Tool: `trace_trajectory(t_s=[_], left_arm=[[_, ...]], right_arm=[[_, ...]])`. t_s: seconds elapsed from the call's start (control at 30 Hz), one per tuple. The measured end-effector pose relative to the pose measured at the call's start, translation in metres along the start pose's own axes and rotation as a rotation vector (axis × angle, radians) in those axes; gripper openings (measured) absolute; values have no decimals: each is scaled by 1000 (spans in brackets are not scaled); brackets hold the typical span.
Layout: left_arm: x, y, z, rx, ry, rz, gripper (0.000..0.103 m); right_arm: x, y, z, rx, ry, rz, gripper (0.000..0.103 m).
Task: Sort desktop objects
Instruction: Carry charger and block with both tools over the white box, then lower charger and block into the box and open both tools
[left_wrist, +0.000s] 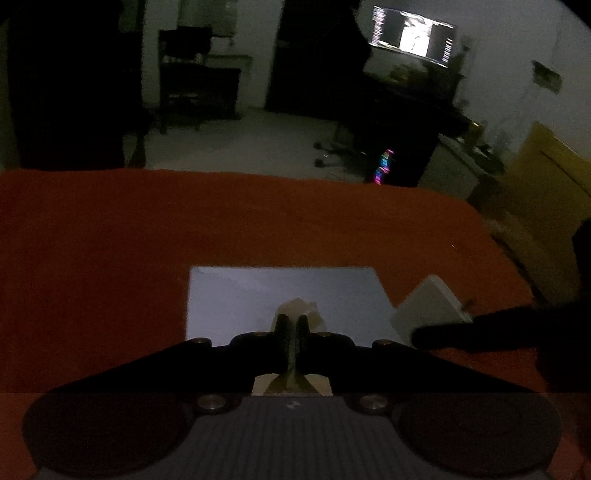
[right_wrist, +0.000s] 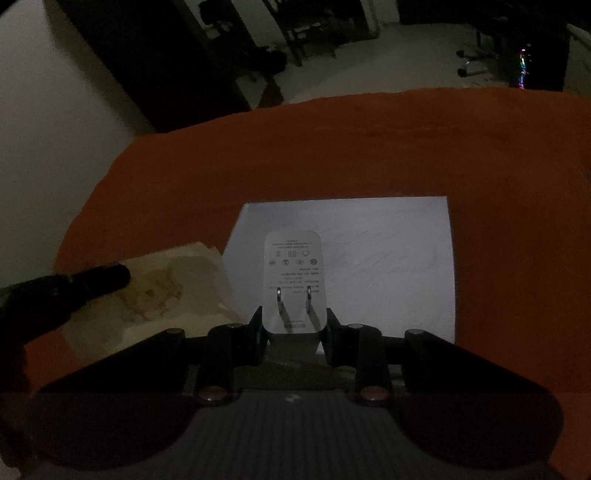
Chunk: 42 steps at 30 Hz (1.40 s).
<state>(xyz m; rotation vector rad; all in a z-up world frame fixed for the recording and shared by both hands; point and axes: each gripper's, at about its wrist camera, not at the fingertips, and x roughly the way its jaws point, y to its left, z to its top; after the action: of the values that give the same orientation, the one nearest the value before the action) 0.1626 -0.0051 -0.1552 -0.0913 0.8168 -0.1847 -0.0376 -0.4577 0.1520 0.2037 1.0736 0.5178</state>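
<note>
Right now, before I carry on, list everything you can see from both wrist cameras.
charger: one, white, two prongs up, clamped in the right gripper above the sheet
stained tissue: one, off-white with brownish marks, pinched in the left gripper
sheet: one, pale grey-white, flat on the cloth
cloth: one, orange-red, covering the table
monitor: one, lit, far right background
office chair: one, dark, on the floor beyond the table
cardboard box: one, yellowish, right of the table
left gripper: black fingers, shut on the tissue
right gripper: black fingers, shut on the charger
</note>
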Motion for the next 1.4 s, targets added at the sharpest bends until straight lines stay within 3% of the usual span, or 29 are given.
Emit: trace_trajectory(t_s=[0.37, 0.67, 1.0, 1.4], left_arm=[[-23, -31, -66, 55, 58, -27, 2], [-6, -31, -120, 35, 204, -43, 2], [8, -29, -150, 38, 242, -34, 2], [44, -34, -183, 81, 350, -3, 4]], right_arm=[[-11, 8, -61, -2, 76, 13, 32], [13, 2, -105, -6, 185, 0, 32], [50, -12, -144, -49, 303, -52, 32], [65, -5, -158, -174, 367, -50, 32]])
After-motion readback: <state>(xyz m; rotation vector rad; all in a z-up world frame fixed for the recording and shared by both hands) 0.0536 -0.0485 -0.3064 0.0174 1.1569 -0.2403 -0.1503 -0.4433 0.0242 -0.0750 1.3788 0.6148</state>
